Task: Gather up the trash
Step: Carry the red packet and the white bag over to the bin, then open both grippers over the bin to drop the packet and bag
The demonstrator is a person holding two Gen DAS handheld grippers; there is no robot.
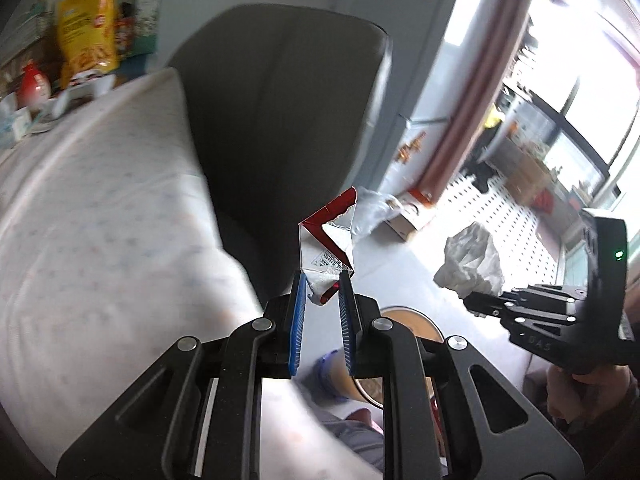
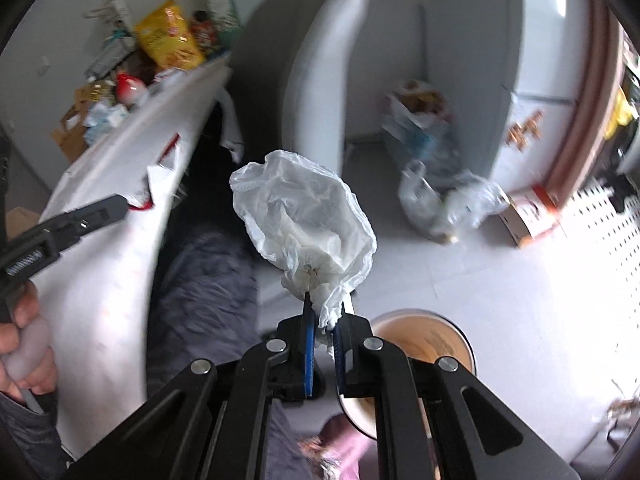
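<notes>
Two pieces of trash are held — a torn red wrapper (image 1: 326, 252) pinched in the closed left tool (image 1: 322, 284), and a crumpled white tissue (image 2: 304, 220) clamped by a thin tail in the closed right tool (image 2: 324, 304). Both are carried above the floor, near a round bin (image 2: 424, 344). The tissue could be dropped short — only its twisted end is gripped.

Both wrist cameras look steeply down along their grippers, close over the floor (image 2: 460, 264); both show the chair (image 1: 280, 100), blurred.
</notes>
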